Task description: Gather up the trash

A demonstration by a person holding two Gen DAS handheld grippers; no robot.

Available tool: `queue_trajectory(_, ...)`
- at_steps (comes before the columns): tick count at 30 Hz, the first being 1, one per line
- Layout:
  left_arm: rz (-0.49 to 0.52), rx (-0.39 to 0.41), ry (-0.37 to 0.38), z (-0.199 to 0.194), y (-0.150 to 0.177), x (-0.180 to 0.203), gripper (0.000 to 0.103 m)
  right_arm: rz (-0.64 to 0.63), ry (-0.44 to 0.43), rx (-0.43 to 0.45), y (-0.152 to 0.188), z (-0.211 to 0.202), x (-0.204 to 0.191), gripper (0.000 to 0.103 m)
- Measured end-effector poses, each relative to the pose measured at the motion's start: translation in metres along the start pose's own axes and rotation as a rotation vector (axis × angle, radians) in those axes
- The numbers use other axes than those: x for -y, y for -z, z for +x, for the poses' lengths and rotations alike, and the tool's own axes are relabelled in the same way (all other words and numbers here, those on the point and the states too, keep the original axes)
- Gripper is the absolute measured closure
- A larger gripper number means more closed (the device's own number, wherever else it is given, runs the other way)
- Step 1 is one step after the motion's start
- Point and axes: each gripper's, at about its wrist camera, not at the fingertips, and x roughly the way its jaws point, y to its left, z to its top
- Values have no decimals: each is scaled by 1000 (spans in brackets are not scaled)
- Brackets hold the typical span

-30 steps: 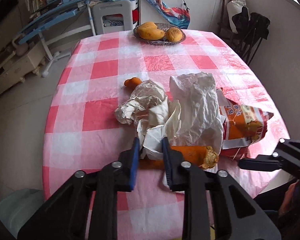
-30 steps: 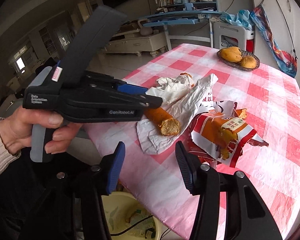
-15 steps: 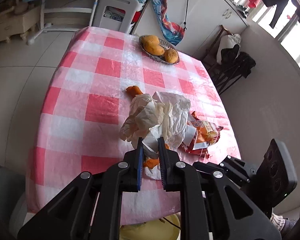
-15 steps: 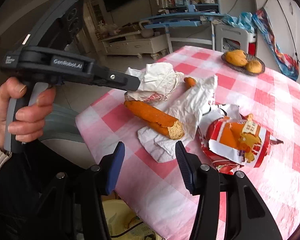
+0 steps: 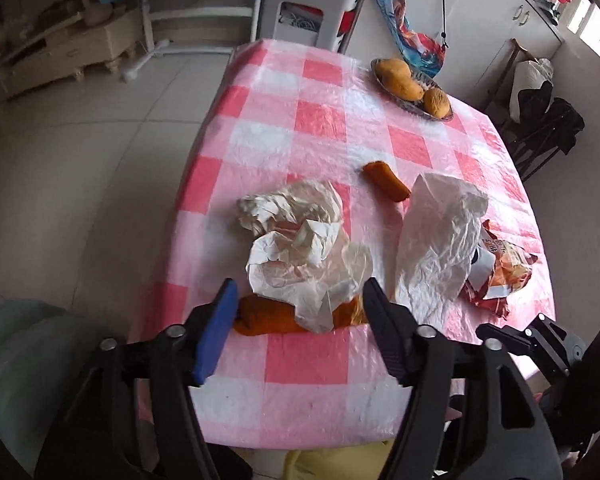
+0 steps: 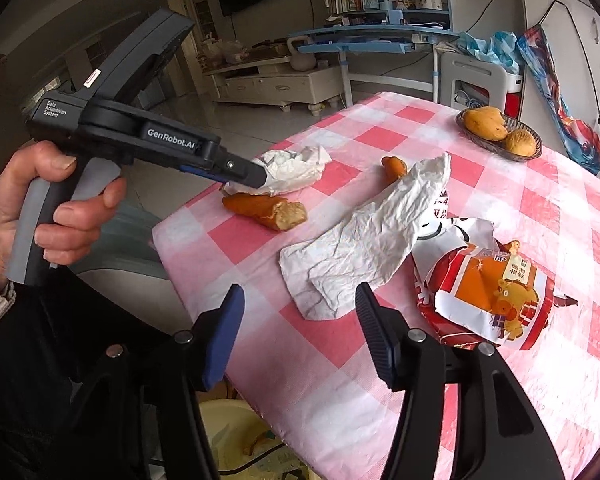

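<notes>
While the table is this cluttered, progress: early — nearly all trash is on the checked tablecloth (image 5: 320, 120), nothing visibly lifted.
Left gripper (image 5: 296, 304): jaws opening, wide apart; crumpled white wrapper (image 5: 300, 248) and half-eaten bread stick (image 5: 260, 316) lie between the tips, but the pads aren't pressing on either — not held.
Right gripper (image 6: 296, 308): jaws opening a bit, about half spread, empty; hovers at the near table edge, just short of the flat white paper bag (image 6: 372, 232).
Left hand (image 6: 40, 208): person's hand wraps the left tool's grey handle, at the left of the right wrist view.
Trash left, near side: bread stick + crumpled wrapper by the near-left edge.
Trash left, middle: flat paper bag, w/ small orange food scrap (image 5: 386, 180) just beyond its far end.
Trash left, right side: torn red-orange snack packet (image 6: 488, 292), touching the paper bag's right edge.
Not trash, prob.: basket of fruit (image 6: 500, 132) at the far right corner, well apart from the pile.
Bin: yellowish tub (image 6: 236, 432) under the near edge, some scraps seem inside — contents hard to tell.
Remaining: approx. five items to grab and drop.
</notes>
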Motion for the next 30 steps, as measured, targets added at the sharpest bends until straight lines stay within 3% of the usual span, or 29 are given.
queue_trajectory(4,89,9,-74,3,-11,11,28,-6,-8,1,-2,2,-2,46)
queue_trajectory(9,4,11,-52,11,-31,-6,26,-23,-28,-1,-3,6,-7,45)
queue_trajectory(13,113,-49,-131,41,-37,10,25,-47,-51,0,-7,10,-14,45)
queue_trajectory(14,145,-66,-154,51,-37,14,25,-54,-55,2,-10,13,-16,45)
queue_trajectory(15,165,-81,-168,59,-37,17,38,-60,-57,2,-13,16,-18,45)
queue_trajectory(16,163,-86,-143,63,-38,17,43,-66,-60,3,-17,20,-20,45)
queue_trajectory(18,101,-87,-107,59,-45,9,80,-75,-69,12,-26,27,-24,45)
queue_trajectory(20,-7,-91,19,53,-49,-8,84,-84,-74,19,-37,36,-27,45)
queue_trajectory(26,-108,-24,131,26,-51,-29,85,-127,-84,-27,-65,75,-36,45)
queue_trajectory(30,-134,36,164,7,-54,-32,85,-175,-62,-112,-72,101,-44,45)
